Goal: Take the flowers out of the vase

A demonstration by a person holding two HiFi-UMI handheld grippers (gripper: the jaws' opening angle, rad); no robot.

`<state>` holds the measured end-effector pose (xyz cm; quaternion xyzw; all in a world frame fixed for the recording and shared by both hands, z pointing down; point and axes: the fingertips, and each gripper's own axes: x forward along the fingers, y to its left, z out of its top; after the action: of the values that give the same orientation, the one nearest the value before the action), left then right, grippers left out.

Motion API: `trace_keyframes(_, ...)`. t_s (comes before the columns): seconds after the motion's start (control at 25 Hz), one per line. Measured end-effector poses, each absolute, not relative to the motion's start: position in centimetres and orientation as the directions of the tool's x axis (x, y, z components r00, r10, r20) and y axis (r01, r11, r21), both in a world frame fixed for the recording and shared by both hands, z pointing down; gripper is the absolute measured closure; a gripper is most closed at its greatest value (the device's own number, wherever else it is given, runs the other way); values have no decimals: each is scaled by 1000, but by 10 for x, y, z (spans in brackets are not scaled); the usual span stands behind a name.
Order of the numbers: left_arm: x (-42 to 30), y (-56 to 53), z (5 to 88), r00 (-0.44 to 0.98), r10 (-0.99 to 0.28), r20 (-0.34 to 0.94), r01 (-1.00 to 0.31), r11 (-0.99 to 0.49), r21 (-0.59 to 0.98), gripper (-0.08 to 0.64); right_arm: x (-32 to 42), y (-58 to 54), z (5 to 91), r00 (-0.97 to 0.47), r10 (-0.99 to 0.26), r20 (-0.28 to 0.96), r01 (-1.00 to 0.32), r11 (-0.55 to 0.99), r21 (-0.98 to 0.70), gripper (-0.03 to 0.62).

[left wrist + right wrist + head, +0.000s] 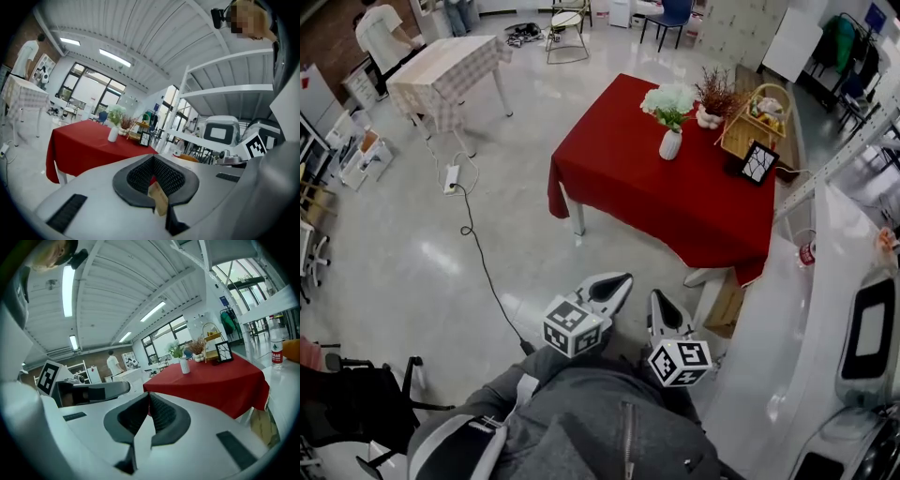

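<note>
As the head view looks down, desk (609, 178): covered with a red cloth, well apart from both grippers.
Head view, vase (670, 144): white, upright on the desk, nearer to its far edge than to its near edge.
Head view, flowers (667, 99): white and green, standing in the vase.
Head view, neighbours: a dried bouquet (715, 94), a wicker basket (750, 127) and a picture frame (758, 162), all toward the far right corner of the desk.
Head view, left gripper (614, 281): low before the person, over the floor, tip toward the desk.
Head view, right gripper (661, 305): just beside the left one, pointing the same way.
Left gripper view, left gripper (152, 161): jaws closed together, nothing between them.
Left gripper view, flowers (116, 112): in the vase (113, 134) on the desk (79, 145), far ahead.
Right gripper view, right gripper (149, 399): jaws pressed together, empty.
Right gripper view, flowers (176, 350): in the vase (185, 365), upright on the desk (211, 380), with the picture frame (221, 351) near.
</note>
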<state>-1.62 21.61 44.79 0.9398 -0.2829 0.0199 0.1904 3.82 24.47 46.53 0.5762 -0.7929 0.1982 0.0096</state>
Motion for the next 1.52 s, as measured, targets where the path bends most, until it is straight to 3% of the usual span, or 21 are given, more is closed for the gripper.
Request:
trace_keyframes(0.68,-2,30,452,834,-533,144,-547,-761,349,554,56,76,474,-298,-914,274,-937,224,-269,581)
trace_keyframes(1.08,0,28,479,860,-465,212,-510,-761,401,554,46,68,494,-284,-898,337,-936,183,-301,581)
trace_keyframes(1.52,-21,11,495,824,-506,255,-565,-698,440,554,44,37,499,-290,-891,349,-941,198,-276,581)
